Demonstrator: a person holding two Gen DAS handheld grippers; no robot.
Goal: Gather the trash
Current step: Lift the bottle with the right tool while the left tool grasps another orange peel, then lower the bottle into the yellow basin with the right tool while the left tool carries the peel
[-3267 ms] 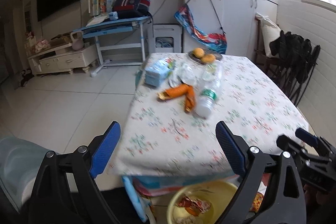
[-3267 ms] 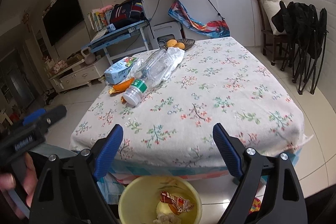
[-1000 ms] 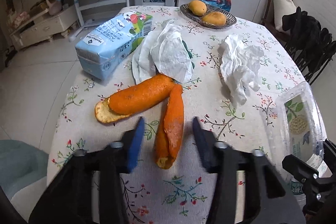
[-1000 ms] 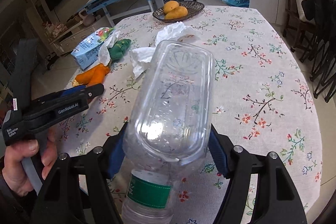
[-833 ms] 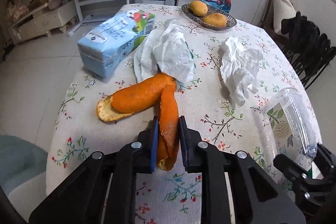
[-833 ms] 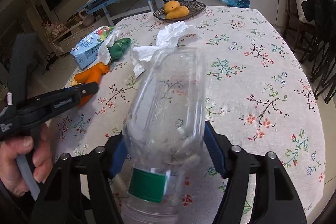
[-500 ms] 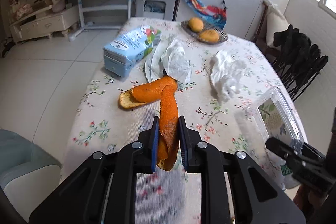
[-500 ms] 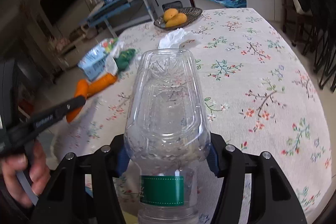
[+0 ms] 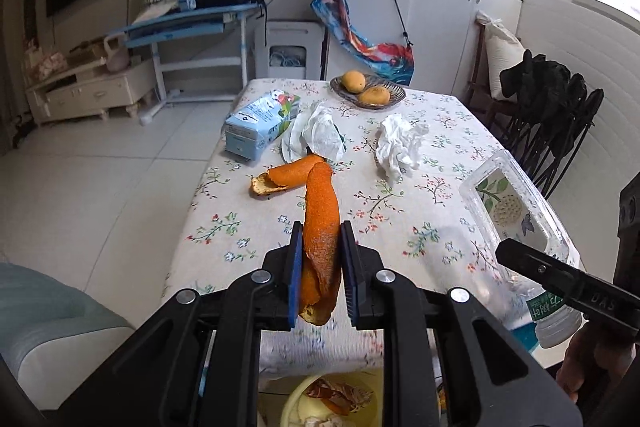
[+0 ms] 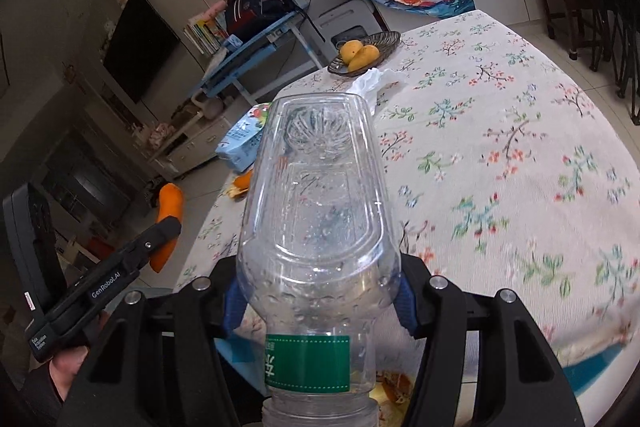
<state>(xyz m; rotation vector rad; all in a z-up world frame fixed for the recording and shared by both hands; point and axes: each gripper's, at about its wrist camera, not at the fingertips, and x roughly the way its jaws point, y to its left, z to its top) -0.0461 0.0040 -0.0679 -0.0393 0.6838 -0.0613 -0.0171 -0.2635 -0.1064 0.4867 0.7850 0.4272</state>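
I see a bright orange peel (image 9: 320, 223) between blue pads (image 9: 295, 267) on my black left tongs (image 9: 319, 267), and a clear bottle (image 10: 316, 227) with a green label band in my right tongs (image 10: 318, 301). The surface (image 9: 440, 131) wears a cream cloth sprigged with small red, green and blue flowers. On it lie white crumpled tissues (image 9: 398, 143), a pale blue carton (image 9: 260, 125) and yellow-orange fruit (image 9: 354, 81) in a dark dish (image 9: 394, 95); below sits a yellow bin (image 9: 292, 407).

Orange peel strip (image 9: 320, 227) lifted off table; clear empty bottle (image 10: 316, 227) held base-forward.
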